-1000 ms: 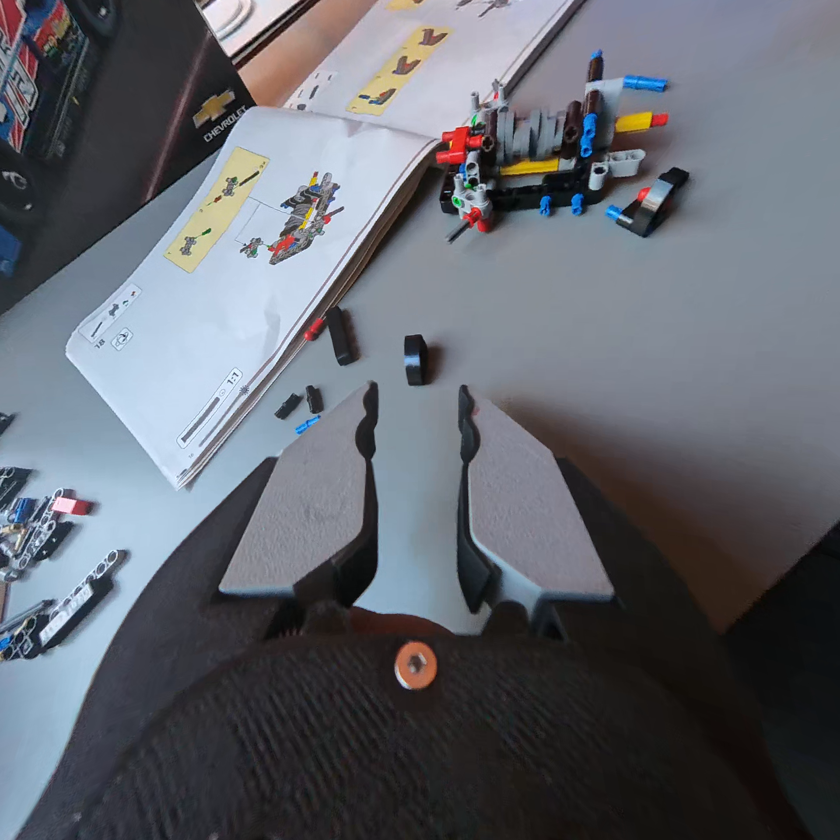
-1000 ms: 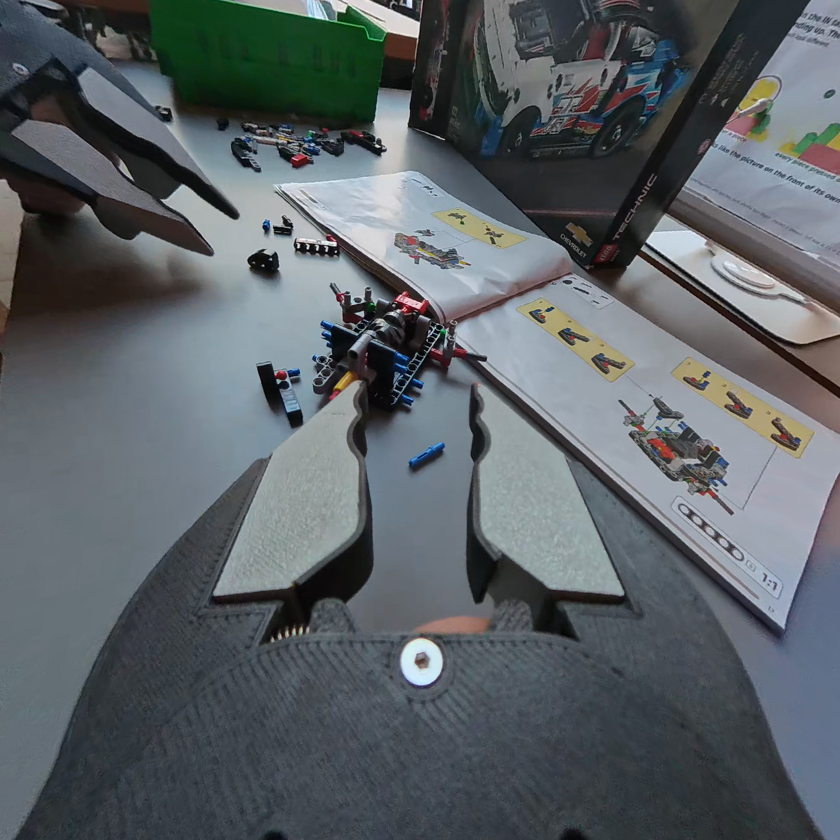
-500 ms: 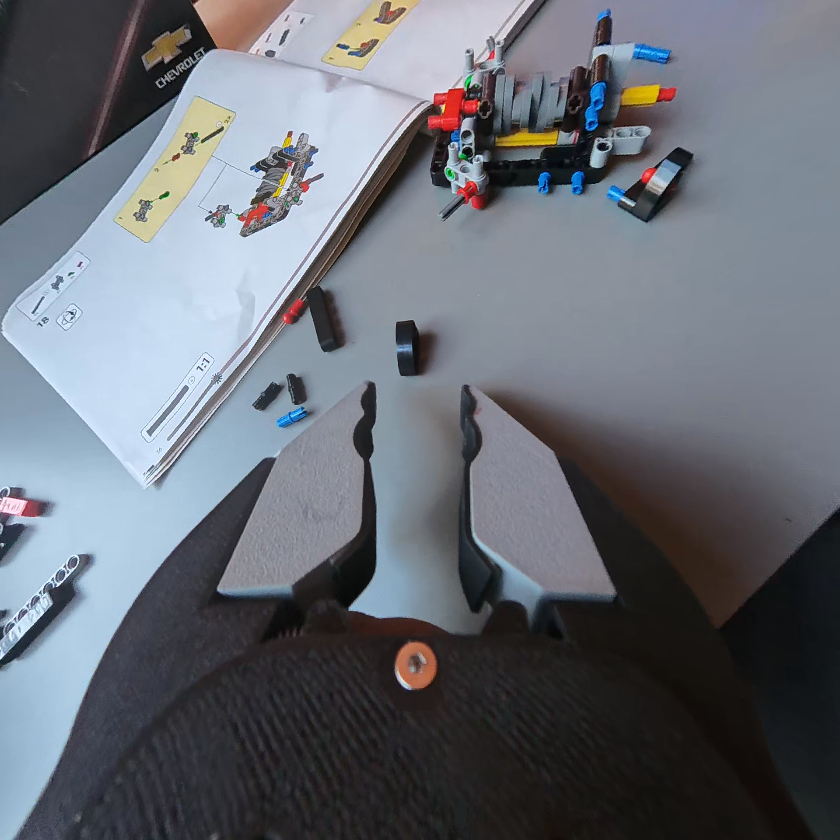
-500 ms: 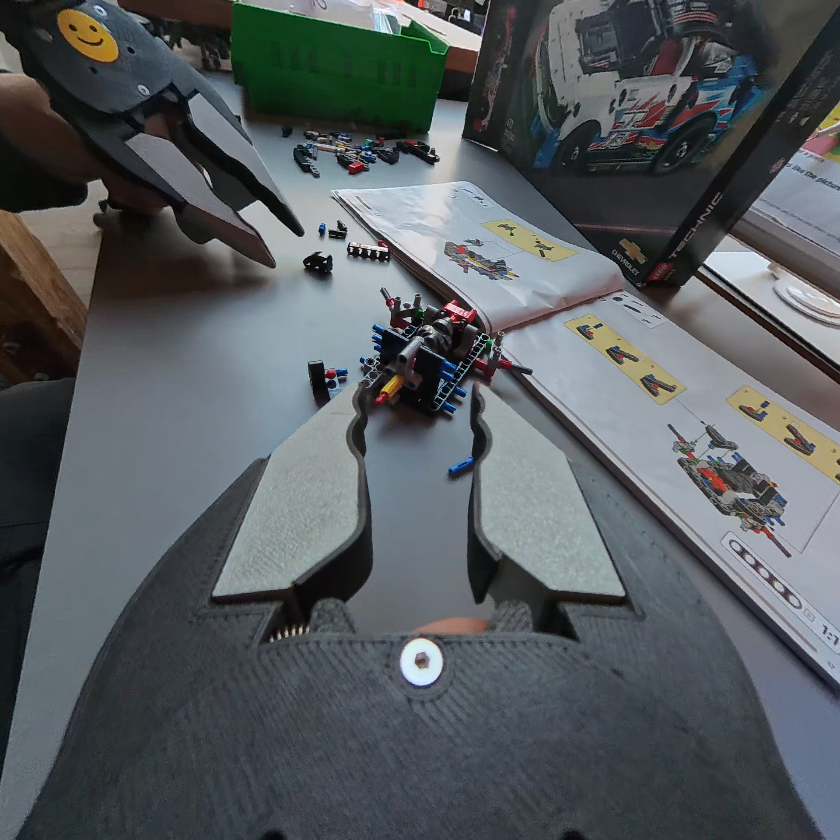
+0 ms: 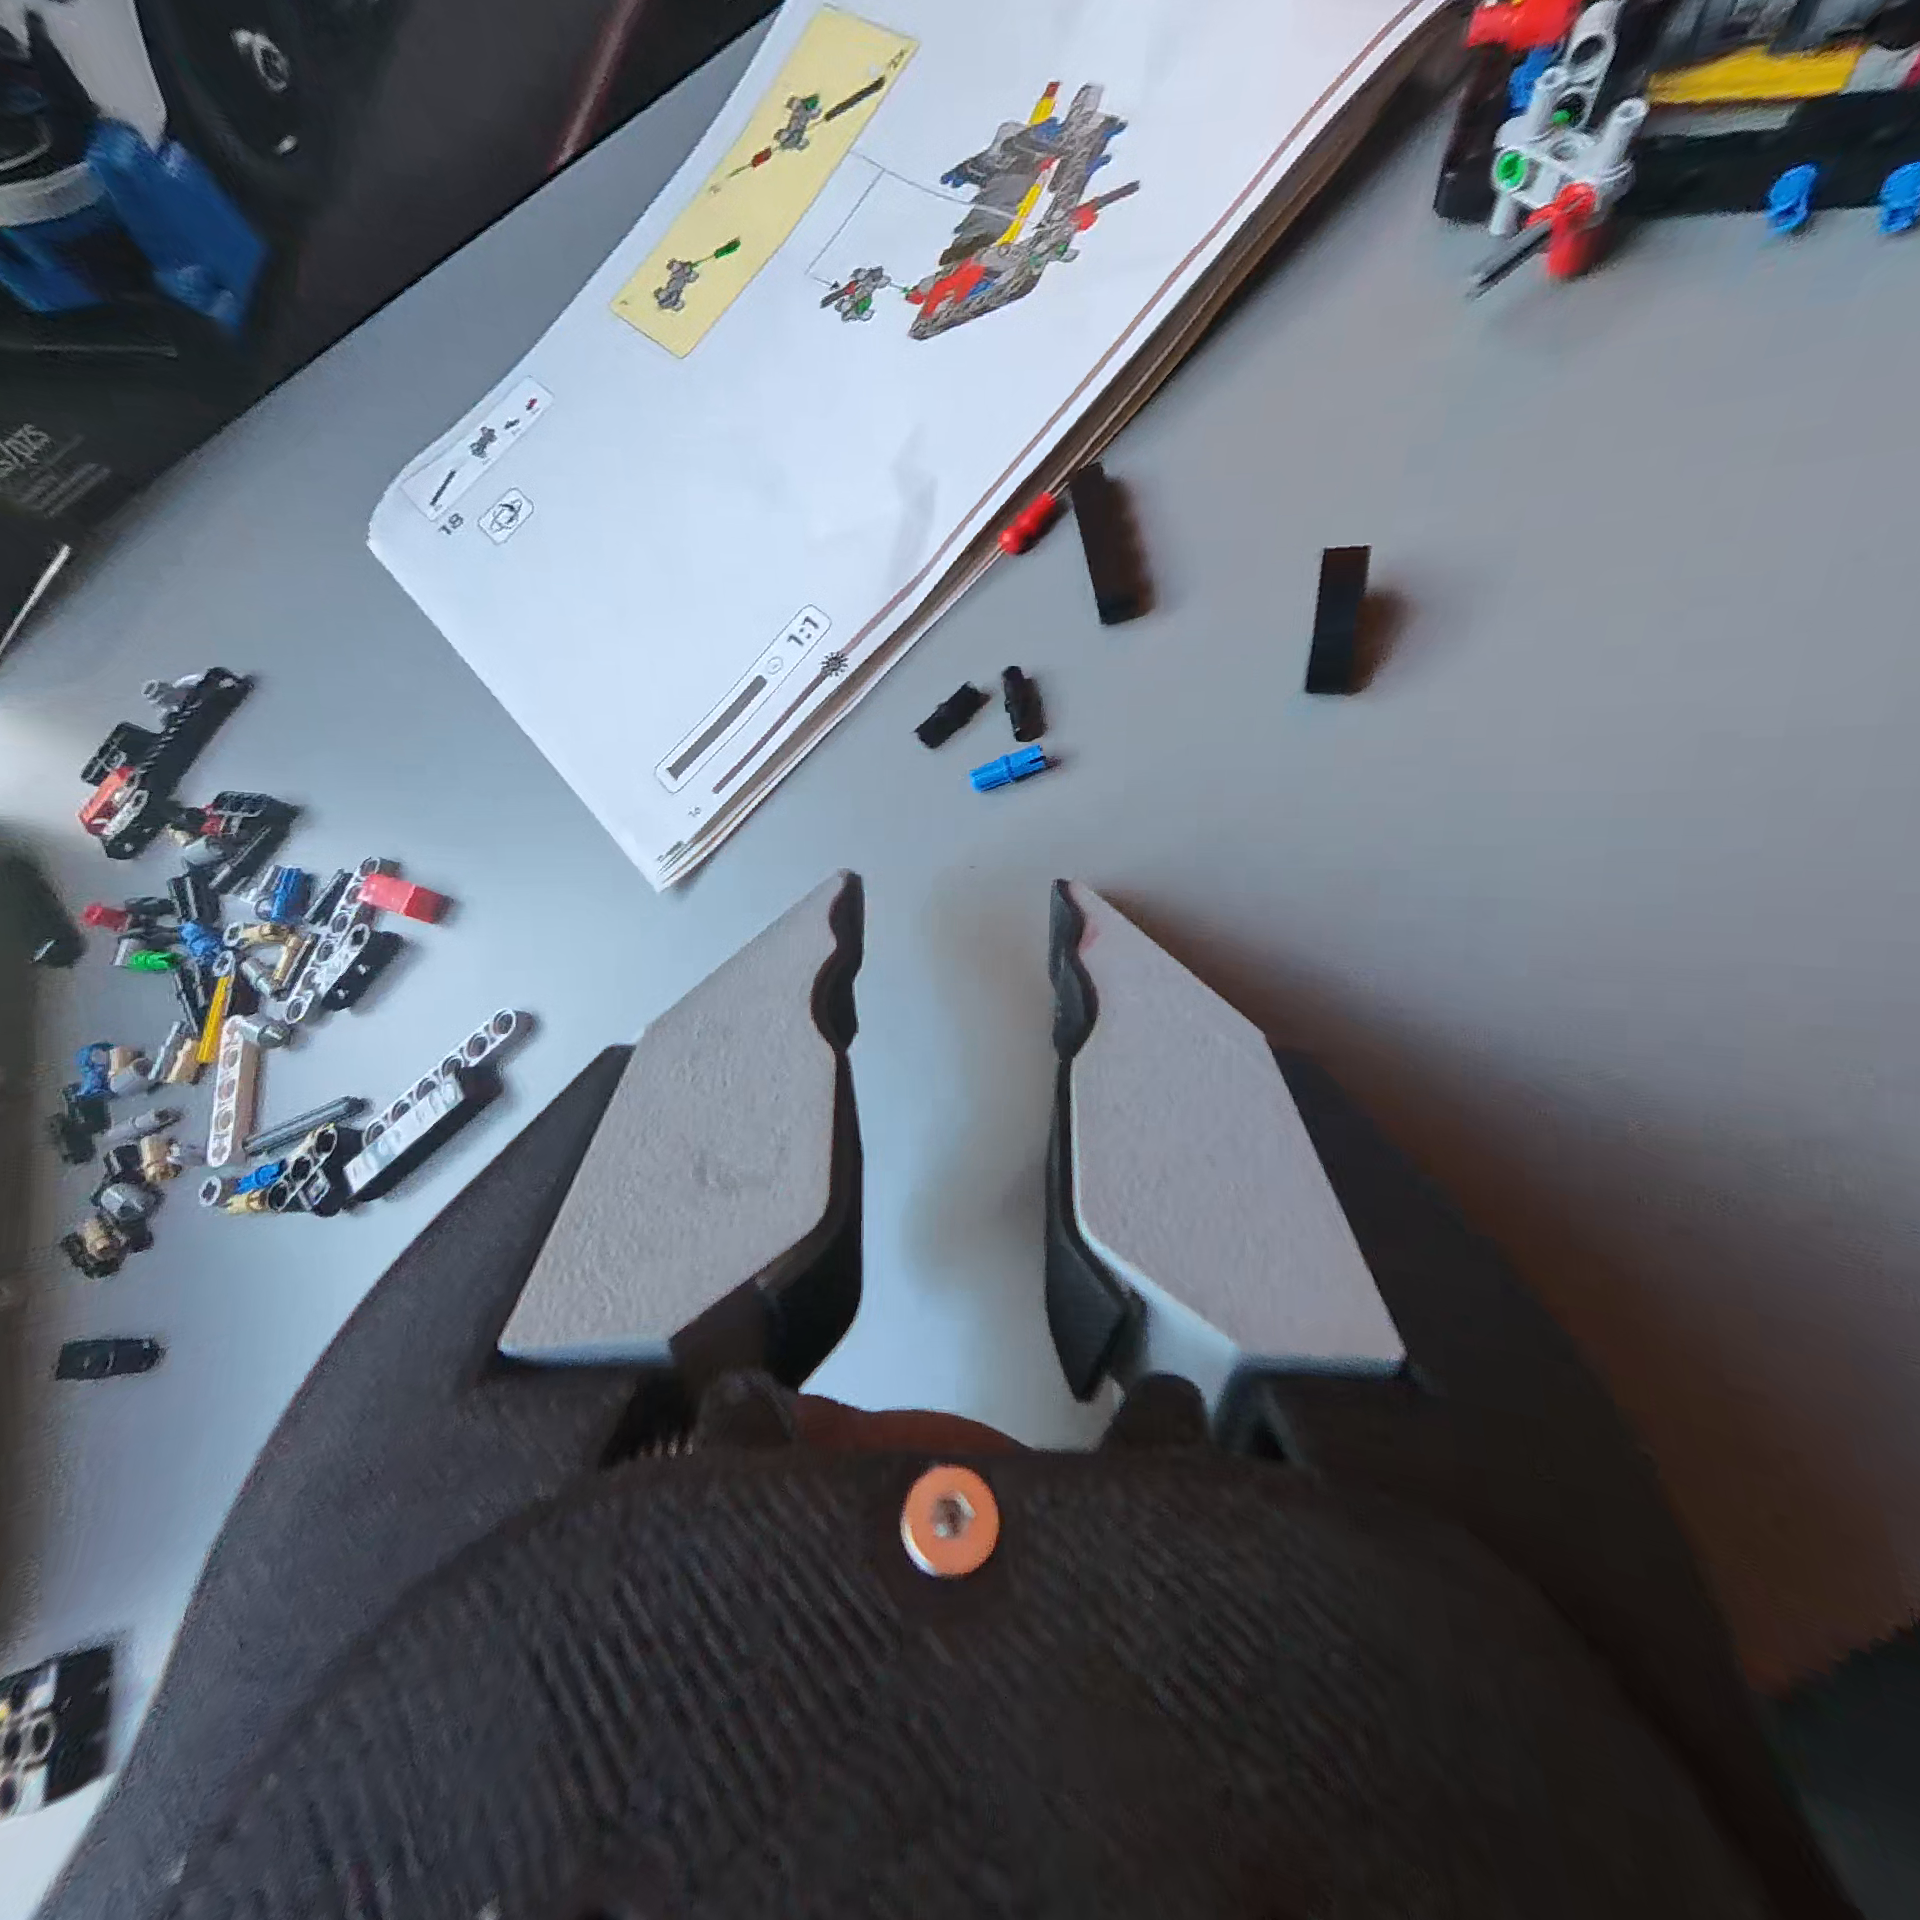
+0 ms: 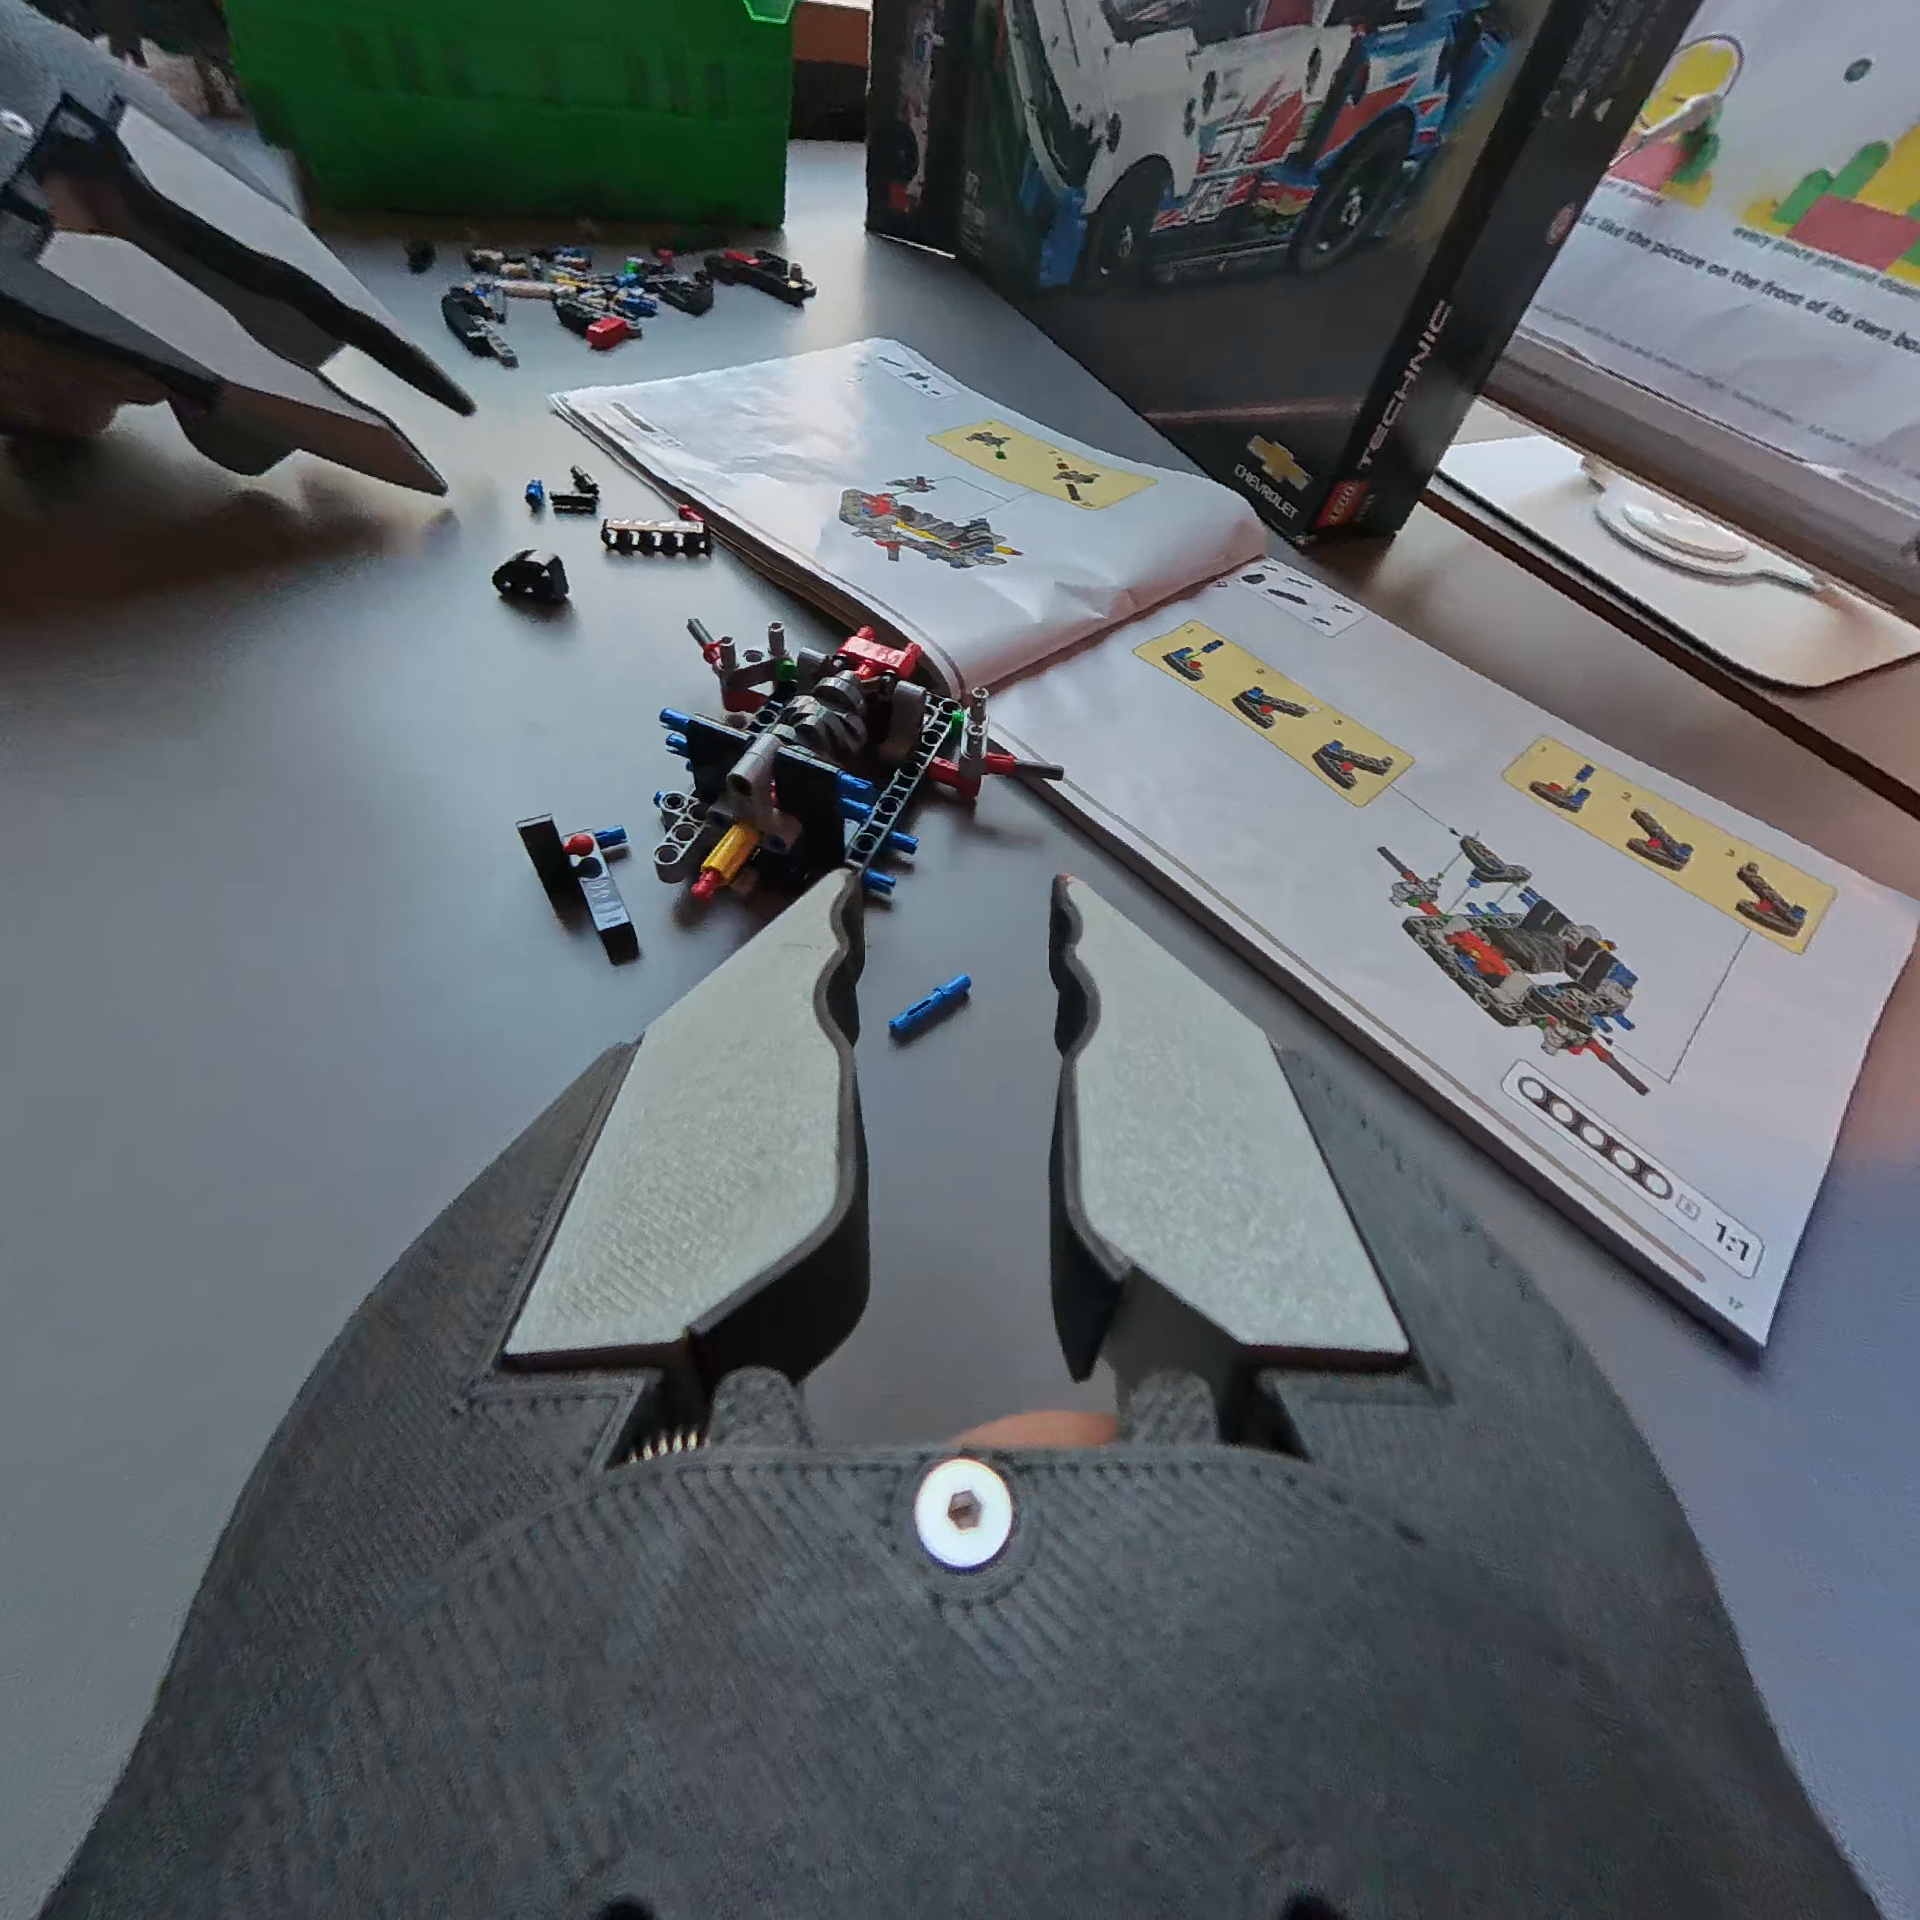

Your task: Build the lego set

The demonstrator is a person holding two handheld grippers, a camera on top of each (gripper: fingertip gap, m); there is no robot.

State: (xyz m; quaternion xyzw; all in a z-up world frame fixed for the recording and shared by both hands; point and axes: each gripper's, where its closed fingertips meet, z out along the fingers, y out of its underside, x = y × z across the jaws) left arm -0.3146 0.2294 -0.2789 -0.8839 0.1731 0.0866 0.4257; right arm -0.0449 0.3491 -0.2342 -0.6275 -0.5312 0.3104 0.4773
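Manual (image 6: 935,520) lies open mid-table, prob. so steps stay readable during the build. Chassis (image 6: 821,758) sits just beside its spine, within reach of both claws. Loose parts pile (image 5: 218,1029) kept apart twd table's left edge, near green bin (image 6: 509,114).

L claw (image 5: 956,894): jaws part open, empty, touching nothing; hovers short of blue pin (image 5: 1008,774).

R claw (image 6: 956,894): part open, empty; blue axle (image 6: 928,1006) lies on table betw. its tips, not gripped as far as I can judge.
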